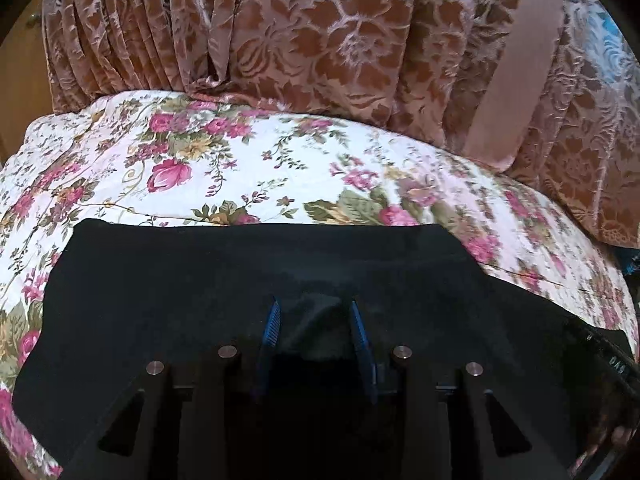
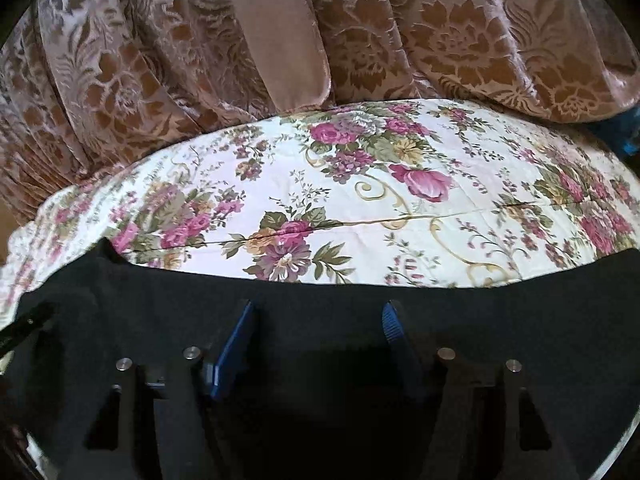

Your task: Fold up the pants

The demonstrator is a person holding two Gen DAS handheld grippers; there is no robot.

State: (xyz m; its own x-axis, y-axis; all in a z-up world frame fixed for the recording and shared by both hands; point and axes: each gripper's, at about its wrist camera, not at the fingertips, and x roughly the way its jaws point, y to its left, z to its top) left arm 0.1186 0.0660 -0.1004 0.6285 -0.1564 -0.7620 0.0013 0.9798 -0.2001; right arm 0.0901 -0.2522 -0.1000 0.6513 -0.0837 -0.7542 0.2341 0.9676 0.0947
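Observation:
The black pants (image 1: 200, 280) lie spread on a floral bedspread (image 1: 248, 168). My left gripper (image 1: 314, 306) sits over them with its blue-padded fingers (image 1: 273, 322) partly apart and a raised fold of black cloth between them. In the right wrist view the pants (image 2: 320, 312) run across the lower frame. My right gripper (image 2: 318, 314) is open wide, its blue pads (image 2: 236, 340) resting on or just above the flat cloth. The other gripper's edge shows at the far left of that view (image 2: 24, 326).
A brown patterned curtain (image 1: 320, 40) with a plain tie-back band (image 1: 516, 60) hangs behind the bed; it also shows in the right wrist view (image 2: 460, 32). The bedspread (image 2: 360, 200) stretches beyond the pants. A wooden panel (image 1: 24, 72) stands at far left.

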